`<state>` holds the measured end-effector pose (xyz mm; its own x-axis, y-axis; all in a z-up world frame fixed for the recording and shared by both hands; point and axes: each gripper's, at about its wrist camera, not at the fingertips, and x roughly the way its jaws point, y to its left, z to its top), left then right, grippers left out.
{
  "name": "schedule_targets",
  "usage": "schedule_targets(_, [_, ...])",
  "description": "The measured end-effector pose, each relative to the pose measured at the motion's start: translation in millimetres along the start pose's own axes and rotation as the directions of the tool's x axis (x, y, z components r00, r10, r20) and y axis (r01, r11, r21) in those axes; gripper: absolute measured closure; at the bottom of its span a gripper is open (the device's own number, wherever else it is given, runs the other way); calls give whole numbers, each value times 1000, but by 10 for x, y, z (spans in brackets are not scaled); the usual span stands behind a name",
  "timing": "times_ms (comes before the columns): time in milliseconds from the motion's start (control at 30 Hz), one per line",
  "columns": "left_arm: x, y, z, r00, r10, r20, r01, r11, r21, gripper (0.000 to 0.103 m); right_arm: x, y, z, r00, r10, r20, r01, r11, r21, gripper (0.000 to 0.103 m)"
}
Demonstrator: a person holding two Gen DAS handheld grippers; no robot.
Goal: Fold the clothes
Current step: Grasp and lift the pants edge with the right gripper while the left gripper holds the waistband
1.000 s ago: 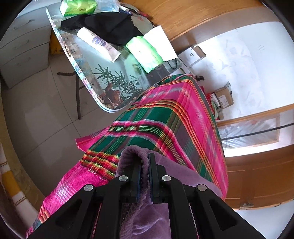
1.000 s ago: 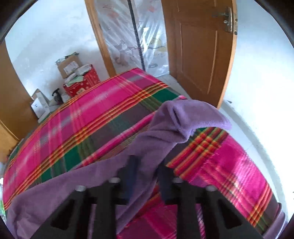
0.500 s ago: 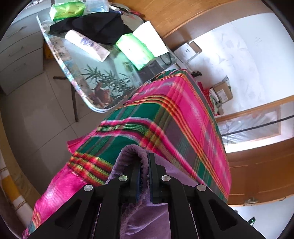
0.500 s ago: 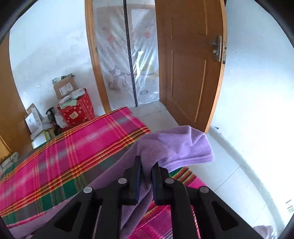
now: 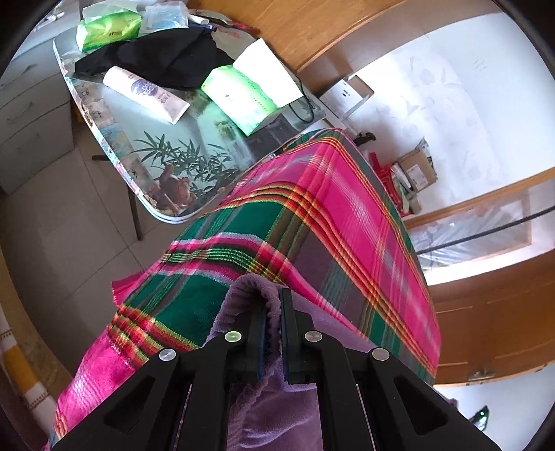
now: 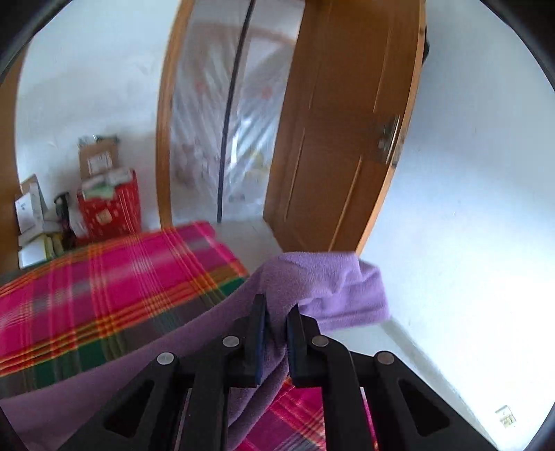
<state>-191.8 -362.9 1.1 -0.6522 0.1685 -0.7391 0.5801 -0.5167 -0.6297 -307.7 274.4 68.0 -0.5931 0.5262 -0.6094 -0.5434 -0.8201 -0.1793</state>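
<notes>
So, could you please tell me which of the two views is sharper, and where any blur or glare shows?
Left wrist view: sharp; tube and blanket crisp, window glare at right. Right wrist view: motion-blurred; door and blanket smeared, wall washed out.

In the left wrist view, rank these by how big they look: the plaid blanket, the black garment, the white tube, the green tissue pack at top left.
1. plaid blanket
2. black garment
3. white tube and green tissue pack: look alike, so unranked.

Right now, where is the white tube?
In the left wrist view, upper left, the white tube lies on the glass table, beside the black cloth and green pack.
</notes>
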Motion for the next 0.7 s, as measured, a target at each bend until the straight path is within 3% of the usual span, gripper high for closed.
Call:
schedule_targets(200, [25, -10, 32, 1000, -1, 3, 1, 1000, -4, 97, 320, 192, -111, 997, -37, -63, 33, 998, -54, 92])
schedule_targets(433, [8, 16, 22, 1000, -11, 15, 11, 999, -34, 97, 360, 365, -195, 998, -59, -27, 54, 985, -165, 91])
schedule_targets(567, [-32, 13, 5, 1000, -16, 12, 16, 999, -31, 97, 319, 140, -206, 994, 30, -104, -37, 997, -66, 89])
schedule_targets(700, [-141, -14, -20, 1000, -16, 11, 16, 1000, -9, 87, 96, -61, -312, 985, 128, -116, -133, 990, -39, 88])
